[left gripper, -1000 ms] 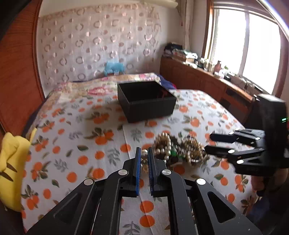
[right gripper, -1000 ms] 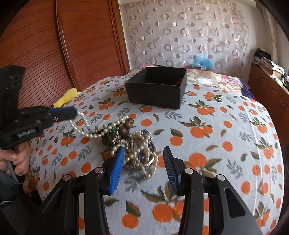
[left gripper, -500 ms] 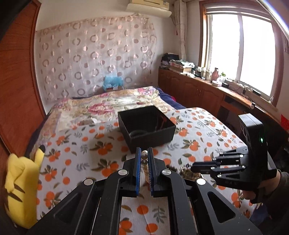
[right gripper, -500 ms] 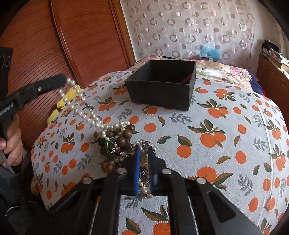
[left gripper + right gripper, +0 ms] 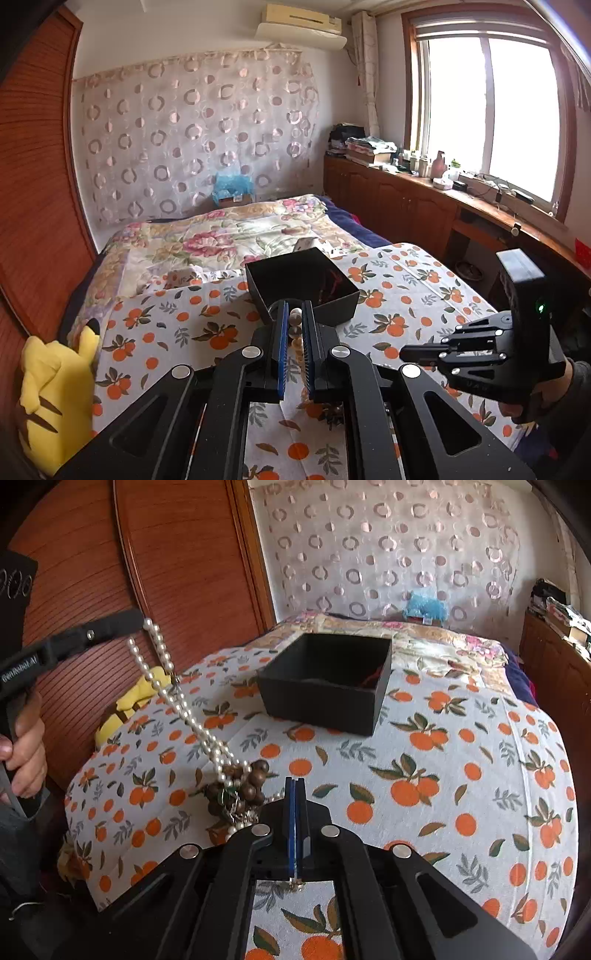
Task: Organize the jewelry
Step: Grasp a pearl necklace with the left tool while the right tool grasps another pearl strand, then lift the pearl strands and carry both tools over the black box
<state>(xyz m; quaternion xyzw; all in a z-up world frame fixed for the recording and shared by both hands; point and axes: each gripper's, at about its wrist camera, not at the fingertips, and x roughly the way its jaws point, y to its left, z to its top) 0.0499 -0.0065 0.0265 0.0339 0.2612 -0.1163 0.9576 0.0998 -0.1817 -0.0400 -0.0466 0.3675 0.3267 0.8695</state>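
- Holding the pearl necklace point(image 5: 173, 698) up high, the left gripper point(image 5: 294, 325) was pinched shut on it.
- Its string ran slanting down to the jewelry pile point(image 5: 236, 790).
- The right gripper point(image 5: 295, 812) was squeezed tight, maybe on the pile's chain.
- The black box point(image 5: 325, 686) sat beyond both.

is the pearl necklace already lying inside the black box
No, the pearl necklace hangs stretched from the left claw down to the tangled jewelry pile, short of the black box.

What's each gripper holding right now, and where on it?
The left gripper pinches the pearl necklace at its lifted top end. The right gripper is shut on a thin strand of the jewelry pile.
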